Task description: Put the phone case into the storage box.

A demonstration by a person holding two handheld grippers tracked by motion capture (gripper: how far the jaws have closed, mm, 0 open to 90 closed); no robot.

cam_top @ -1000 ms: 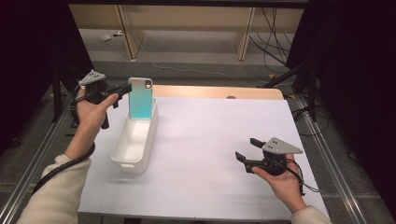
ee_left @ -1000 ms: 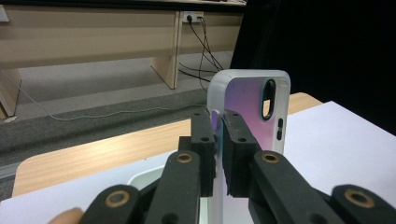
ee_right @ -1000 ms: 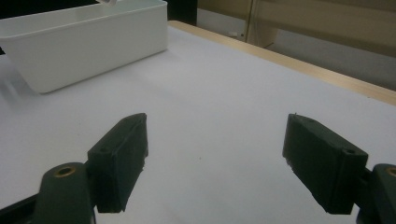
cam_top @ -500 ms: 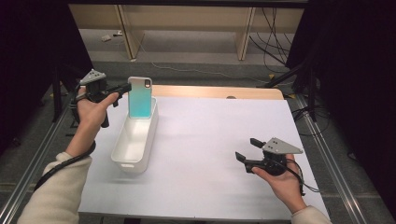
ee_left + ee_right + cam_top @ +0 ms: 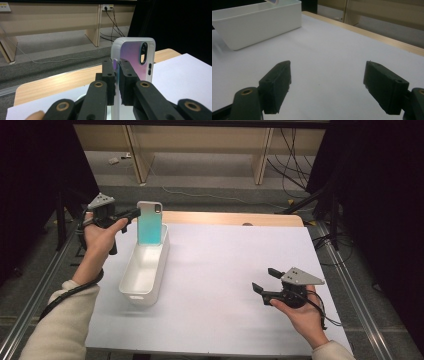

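phone case [image 5: 149,223] upright over white bin [image 5: 145,270], clenched in left gripper [image 5: 117,75] jaws, right gripper [image 5: 327,87] jaws released

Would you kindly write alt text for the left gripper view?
The left gripper pinches the edge of an upright phone case, white-rimmed with a purple back. Behind lie a wooden table edge and grey floor.
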